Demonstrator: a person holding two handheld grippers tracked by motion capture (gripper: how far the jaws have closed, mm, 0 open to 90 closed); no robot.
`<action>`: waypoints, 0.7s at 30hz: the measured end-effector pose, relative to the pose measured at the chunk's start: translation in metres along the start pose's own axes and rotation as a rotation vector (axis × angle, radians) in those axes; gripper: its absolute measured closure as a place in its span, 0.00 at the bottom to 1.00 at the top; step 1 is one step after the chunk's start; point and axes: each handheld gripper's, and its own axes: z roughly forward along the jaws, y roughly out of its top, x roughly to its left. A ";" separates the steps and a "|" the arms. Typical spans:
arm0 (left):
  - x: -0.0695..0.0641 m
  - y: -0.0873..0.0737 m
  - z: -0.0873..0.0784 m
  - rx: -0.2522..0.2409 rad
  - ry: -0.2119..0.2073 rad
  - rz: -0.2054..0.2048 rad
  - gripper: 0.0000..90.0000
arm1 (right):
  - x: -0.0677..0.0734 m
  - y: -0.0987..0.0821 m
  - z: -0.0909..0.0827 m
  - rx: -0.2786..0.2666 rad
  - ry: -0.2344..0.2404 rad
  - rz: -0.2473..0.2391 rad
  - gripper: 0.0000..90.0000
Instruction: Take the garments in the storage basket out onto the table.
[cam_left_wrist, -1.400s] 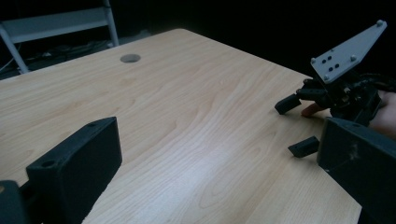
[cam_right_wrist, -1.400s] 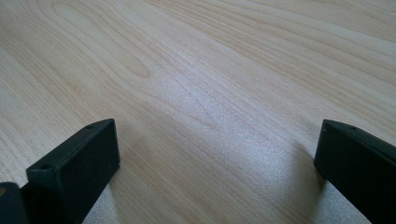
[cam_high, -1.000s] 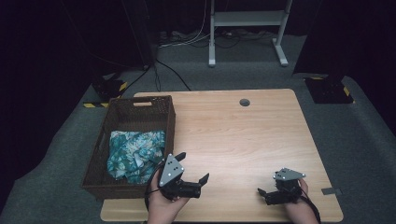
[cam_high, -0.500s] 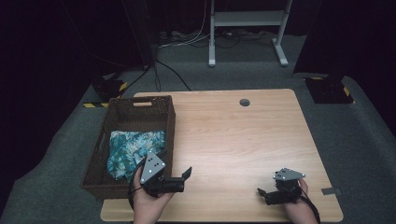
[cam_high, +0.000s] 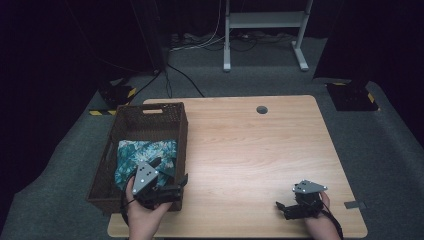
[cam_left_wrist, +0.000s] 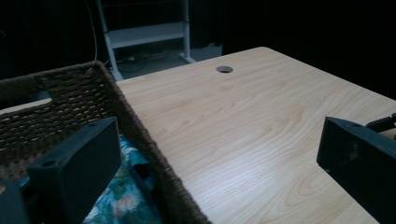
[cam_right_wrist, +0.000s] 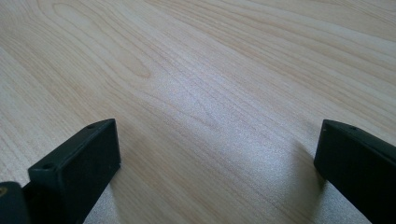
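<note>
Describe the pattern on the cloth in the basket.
The cloth has a teal-and-white floral or leafy print, clearest in the high view.

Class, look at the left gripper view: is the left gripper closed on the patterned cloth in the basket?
No: the left gripper is open, its fingers wide apart astride the basket wall, the cloth ungrasped below.

The left gripper (cam_high: 172, 175) is held raised at the table's front-left corner, jaws spread wide. The right gripper (cam_high: 284, 210) rests low by the front-right edge, jaws likewise apart.
</note>
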 end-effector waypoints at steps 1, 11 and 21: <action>0.003 0.000 -0.002 0.003 0.009 -0.002 0.00 | 0.000 0.000 0.000 0.000 -0.001 -0.003 0.00; 0.021 -0.005 -0.015 -0.012 0.057 -0.038 0.00 | 0.000 0.000 0.000 0.001 0.000 -0.004 0.00; 0.040 -0.011 -0.026 -0.022 0.096 -0.084 0.00 | 0.000 0.001 0.001 0.001 -0.004 -0.002 0.00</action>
